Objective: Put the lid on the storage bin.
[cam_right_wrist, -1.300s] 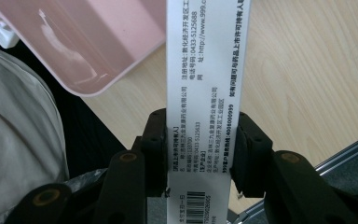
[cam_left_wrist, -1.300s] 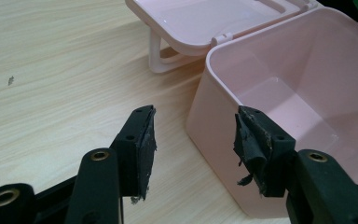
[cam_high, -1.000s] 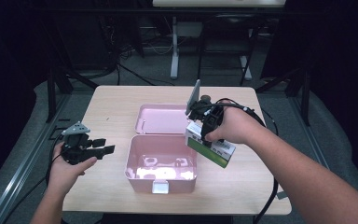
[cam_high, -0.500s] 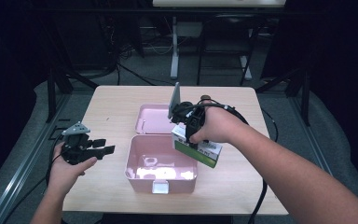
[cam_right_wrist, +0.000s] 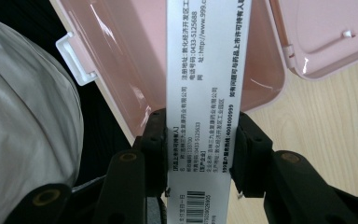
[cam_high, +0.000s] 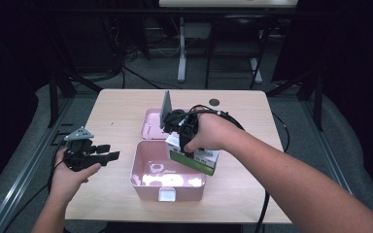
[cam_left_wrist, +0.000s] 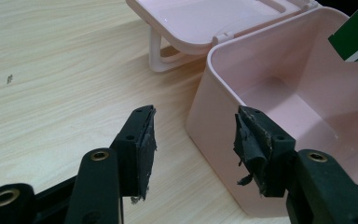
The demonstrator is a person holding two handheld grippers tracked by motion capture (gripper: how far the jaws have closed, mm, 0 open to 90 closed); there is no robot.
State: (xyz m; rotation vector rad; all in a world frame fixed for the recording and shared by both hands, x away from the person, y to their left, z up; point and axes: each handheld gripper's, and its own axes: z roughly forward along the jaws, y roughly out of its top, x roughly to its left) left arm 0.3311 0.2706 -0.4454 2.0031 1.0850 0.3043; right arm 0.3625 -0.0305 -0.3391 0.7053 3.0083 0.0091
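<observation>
Carton [cam_high: 194,156], clamped by its narrow sides in the right gripper [cam_right_wrist: 199,140] and hanging tilted over the pink box [cam_high: 167,174] below those jaws, could catch the rim and twist loose; left gripper [cam_left_wrist: 193,135] idles wide open, empty.
</observation>
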